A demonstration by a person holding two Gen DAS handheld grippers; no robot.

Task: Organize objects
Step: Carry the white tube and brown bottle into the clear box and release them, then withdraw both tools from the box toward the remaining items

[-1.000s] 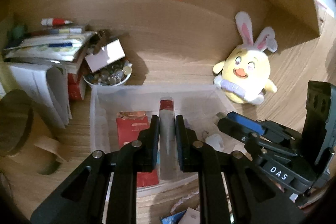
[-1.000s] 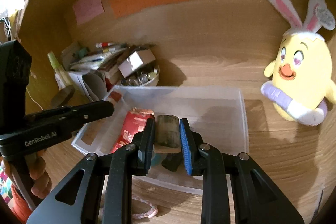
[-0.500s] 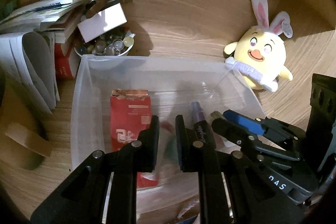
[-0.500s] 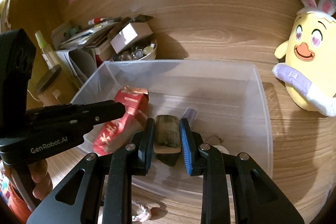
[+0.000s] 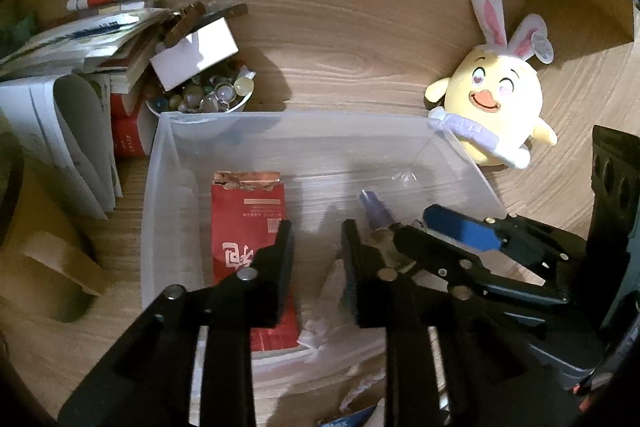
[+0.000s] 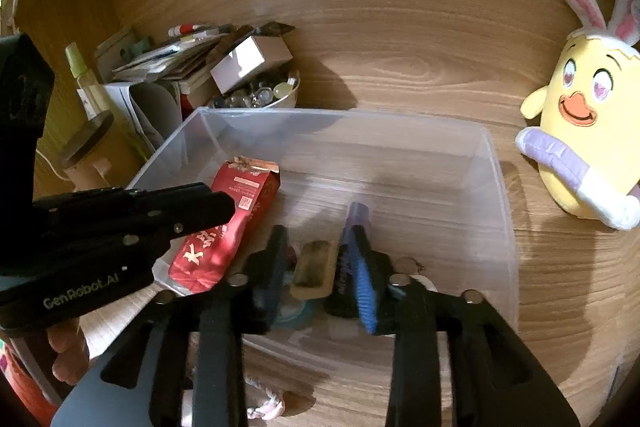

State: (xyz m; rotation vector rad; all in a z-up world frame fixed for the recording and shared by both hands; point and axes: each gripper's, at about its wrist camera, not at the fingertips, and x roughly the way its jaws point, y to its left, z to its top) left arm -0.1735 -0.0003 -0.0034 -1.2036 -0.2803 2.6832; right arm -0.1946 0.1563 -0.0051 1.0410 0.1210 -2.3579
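Observation:
A clear plastic bin (image 5: 280, 125) (image 6: 496, 163) stands on the wooden desk. Inside lie a torn red packet (image 5: 248, 223) (image 6: 228, 227), a purple tube (image 5: 374, 209) (image 6: 356, 213) and a small tan and dark flat object (image 6: 314, 269). My left gripper (image 5: 318, 247) is open and empty over the bin's near part, also visible in the right wrist view (image 6: 216, 205). My right gripper (image 6: 320, 259) is open, its fingers either side of the tan object lying in the bin; it also shows in the left wrist view (image 5: 440, 227).
A yellow bunny-eared plush (image 5: 496, 103) (image 6: 580, 139) sits right of the bin. A bowl of marbles (image 5: 204, 95) with a white box (image 5: 196, 53), stacked books and papers (image 5: 72, 75) stand at the left. A cardboard tape roll (image 5: 48, 267) lies near left. Scraps (image 5: 360, 391) lie before the bin.
Both grippers lowered toward the bin and opened. The tube with a red cap left my left gripper. The tan object left my right gripper and lies in the bin.

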